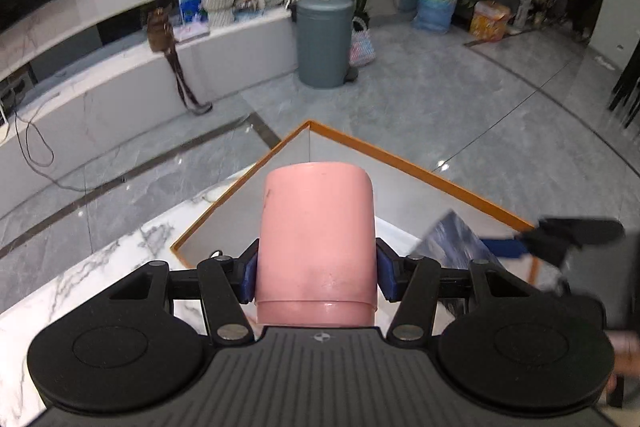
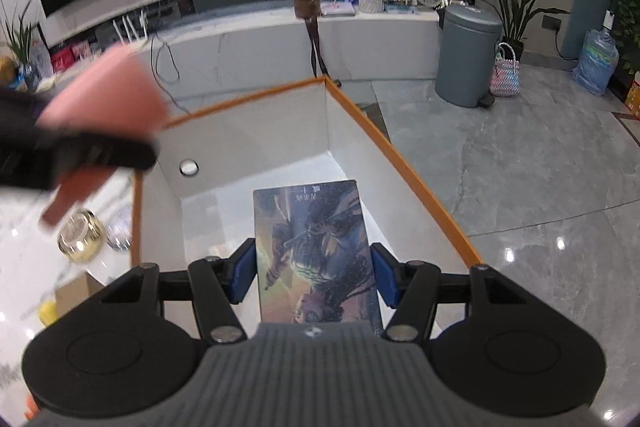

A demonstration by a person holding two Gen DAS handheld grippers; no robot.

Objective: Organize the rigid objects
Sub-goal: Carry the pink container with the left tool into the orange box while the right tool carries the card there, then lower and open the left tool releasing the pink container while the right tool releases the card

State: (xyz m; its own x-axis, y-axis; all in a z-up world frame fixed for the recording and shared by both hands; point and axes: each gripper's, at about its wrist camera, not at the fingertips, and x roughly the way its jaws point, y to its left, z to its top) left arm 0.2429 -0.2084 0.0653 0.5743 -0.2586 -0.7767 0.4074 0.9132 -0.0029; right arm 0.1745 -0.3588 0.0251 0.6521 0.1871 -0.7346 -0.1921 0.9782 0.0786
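A marble-topped table (image 1: 100, 267) carries a large white box with an orange rim (image 2: 420, 187), open at the top. Above the box, the right gripper (image 2: 314, 271) clamps a book (image 2: 316, 251) by its long side edges; the long axis runs away from the camera, the illustrated cover faces up, and its small title print is too blurred to read. The left gripper (image 1: 316, 267) grips a pink cup (image 1: 316, 235) between its blue pads, the cup's axis pointing forward over the box's near corner. Two small round tins (image 2: 80, 235) sit on the table beside the box.
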